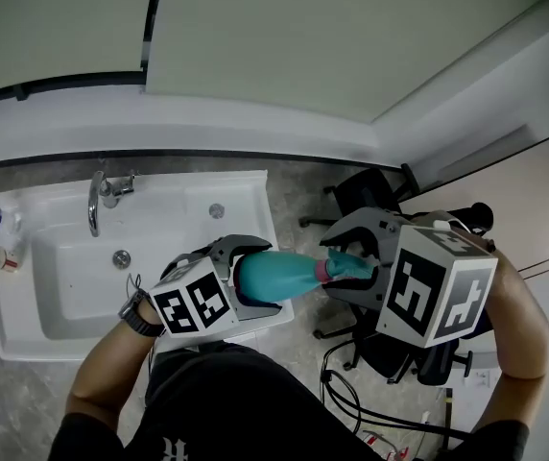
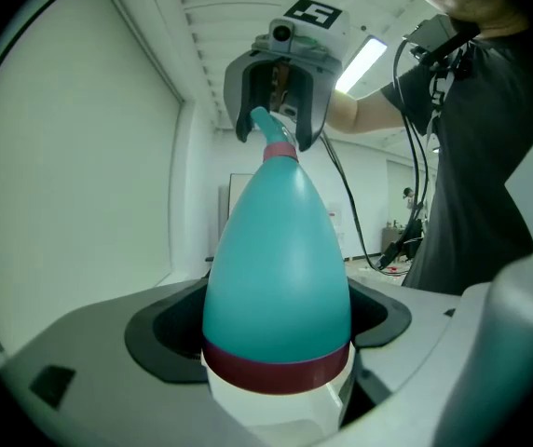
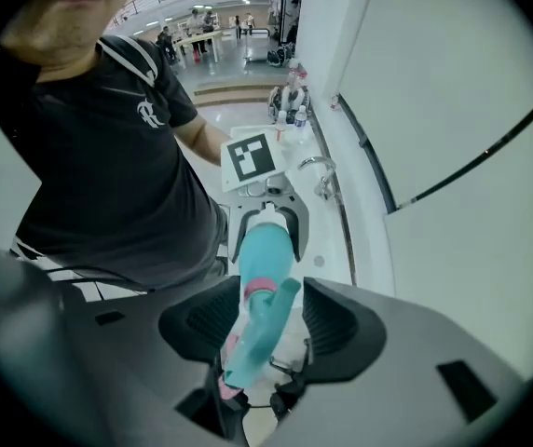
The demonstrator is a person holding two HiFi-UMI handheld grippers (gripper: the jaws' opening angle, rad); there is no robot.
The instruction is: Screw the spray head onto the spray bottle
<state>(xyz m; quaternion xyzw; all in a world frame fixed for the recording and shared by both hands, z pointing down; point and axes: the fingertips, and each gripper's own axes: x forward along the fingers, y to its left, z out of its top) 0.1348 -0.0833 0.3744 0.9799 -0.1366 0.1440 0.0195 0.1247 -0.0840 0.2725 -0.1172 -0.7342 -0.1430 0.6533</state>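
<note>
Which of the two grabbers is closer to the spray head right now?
Right. The right gripper has the spray head between its jaws, one on each side. The left gripper clamps the bottle at its wide base, at the far end from the head.

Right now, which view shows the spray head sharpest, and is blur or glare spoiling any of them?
Head view: evenly lit, spray head sharp, no glare. Left gripper view: spray bottle crisp but fisheye-stretched; ceiling light glares near the head. Right gripper view: head soft, too near the lens; edges heavily bowed.
</note>
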